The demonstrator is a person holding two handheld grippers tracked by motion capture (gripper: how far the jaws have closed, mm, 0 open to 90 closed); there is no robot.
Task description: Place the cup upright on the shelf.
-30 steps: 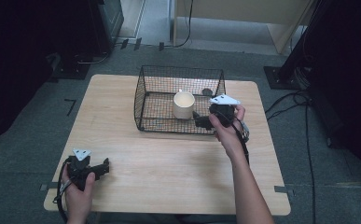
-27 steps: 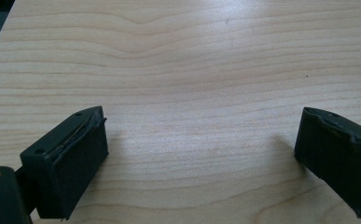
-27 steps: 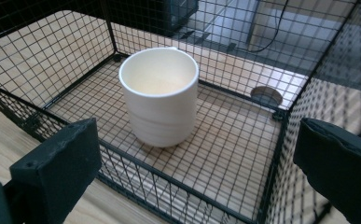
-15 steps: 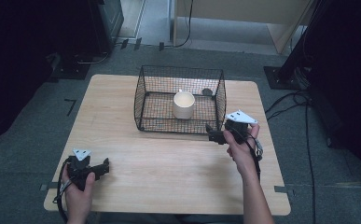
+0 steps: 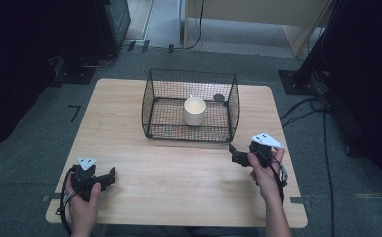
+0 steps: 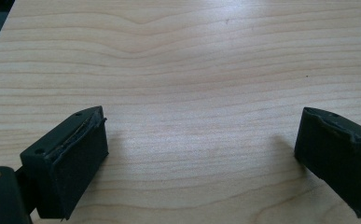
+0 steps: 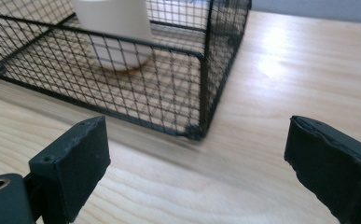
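A black wire basket (image 5: 235,106) stands on the far middle of the wooden table (image 5: 178,173), with a white cup (image 5: 194,109) upright inside it. My right gripper (image 5: 233,154) hovers just off the basket's near right corner, pointing left; its jaws have just been closing slightly but stand open with nothing between them. In the right gripper view the basket's corner (image 7: 201,93) and the cup (image 7: 117,28) lie ahead of the right gripper (image 7: 197,158). My left gripper (image 5: 113,176) rests open near the table's front left. In the left gripper view bare wood lies between the jaws of the left gripper (image 6: 199,154).
A small dark round thing (image 5: 219,97) lies at the basket's back right. Cables (image 5: 307,106) trail over the grey floor right of the table. Dark equipment stands at the far left and right. Bare wood stretches between the two grippers.
My right hand has drawn back from the basket's right side towards the near right of the table and sunk lower. The left hand has kept still.
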